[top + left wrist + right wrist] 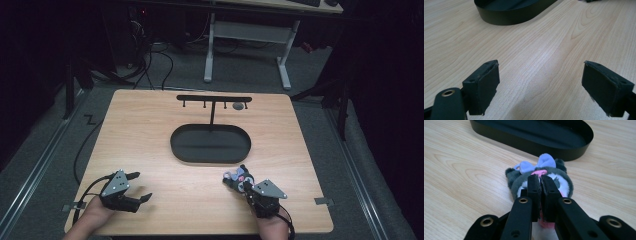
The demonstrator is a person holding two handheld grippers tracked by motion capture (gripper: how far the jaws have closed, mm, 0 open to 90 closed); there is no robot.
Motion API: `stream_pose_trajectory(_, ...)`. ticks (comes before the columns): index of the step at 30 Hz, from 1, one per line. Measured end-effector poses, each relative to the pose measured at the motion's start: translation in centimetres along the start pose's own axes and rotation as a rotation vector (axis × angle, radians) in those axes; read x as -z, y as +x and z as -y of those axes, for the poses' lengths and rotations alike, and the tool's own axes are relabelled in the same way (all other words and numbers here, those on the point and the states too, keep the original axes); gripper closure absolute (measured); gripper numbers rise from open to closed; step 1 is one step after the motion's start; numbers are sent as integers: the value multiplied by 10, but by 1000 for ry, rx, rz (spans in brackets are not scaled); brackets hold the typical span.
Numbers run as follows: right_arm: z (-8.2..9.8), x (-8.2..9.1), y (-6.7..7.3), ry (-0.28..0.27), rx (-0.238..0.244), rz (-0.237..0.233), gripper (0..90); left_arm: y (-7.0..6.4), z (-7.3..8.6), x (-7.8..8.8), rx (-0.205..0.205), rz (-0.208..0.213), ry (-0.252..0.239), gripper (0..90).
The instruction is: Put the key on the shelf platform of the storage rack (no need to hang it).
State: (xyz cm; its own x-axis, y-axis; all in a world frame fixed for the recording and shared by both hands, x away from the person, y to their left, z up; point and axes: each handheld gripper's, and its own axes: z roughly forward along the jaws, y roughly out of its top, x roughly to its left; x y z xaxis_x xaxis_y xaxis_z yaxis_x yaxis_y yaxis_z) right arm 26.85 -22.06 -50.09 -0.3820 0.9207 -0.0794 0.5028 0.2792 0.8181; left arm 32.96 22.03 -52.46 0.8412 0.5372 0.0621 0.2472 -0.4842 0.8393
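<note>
The right gripper [540, 185] is pinching a small grey plush toy [541, 176] with a lilac bow, its jaws pressed nearly together on something pink at the toy's middle, near the right front of the worktop [150, 125]. The left gripper [136, 186] is hovering with jaws wide apart and holding nothing, over bare wood at the near left. Just beyond the toy, the black oval tray [210, 155] is lying with its hook stand [214, 99] rising behind. Judging by this, the toy is probably heading for a hook or the tray, so the grip should be staying firm while lifting straight, keeping any hanging loop free.
</note>
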Motion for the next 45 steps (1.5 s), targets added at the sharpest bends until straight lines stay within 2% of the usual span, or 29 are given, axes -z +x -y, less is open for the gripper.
stream_pose_trajectory(5, -5, 8, -2, -20, -6, -5, 864, 0, 0, 0, 1, 2, 0, 155)
stream_pose_trajectory(9, -6, 16, -11, -35, -25, 15, 864, 0, 0, 0, -1, 2, 1, 156)
stream_pose_trajectory(17, -3, 23, -25, -25, -49, 47, 857, 0, 0, 0, -2, 3, 3, 155)
stream_pose_trajectory(22, 0, 31, -30, -23, -71, 61, 819, -1, 0, 0, -4, -1, 3, 155)
stream_pose_trajectory(23, 1, 32, -31, -21, -72, 62, 805, -1, 0, 0, -7, 0, 5, 155)
stream_pose_trajectory(24, 3, 33, -32, -6, -87, 62, 753, -1, 0, 0, -9, 0, 6, 155)
stream_pose_trajectory(25, 3, 33, -32, -6, -87, 62, 753, -2, 0, 0, -10, -2, 6, 155)
stream_pose_trajectory(28, 7, 31, -34, 27, -132, 41, 656, -2, 1, 1, -11, -6, -1, 155)
stream_pose_trajectory(29, 7, 31, -33, 43, -134, 34, 612, -2, 1, 1, -10, -5, -1, 155)
stream_pose_trajectory(35, 8, 33, -32, 82, -117, 46, 548, -2, 1, 1, -16, 0, -4, 156)
stream_pose_trajectory(41, 11, 36, -35, 134, -114, 5, 420, -3, 1, 1, -17, -8, 0, 155)
stream_pose_trajectory(42, 11, 36, -35, 134, -114, 5, 420, -3, 1, 1, -17, -8, 0, 155)
stream_pose_trajectory(45, 10, 37, -35, 180, -87, -13, 367, -3, 1, 1, -14, -10, 3, 155)
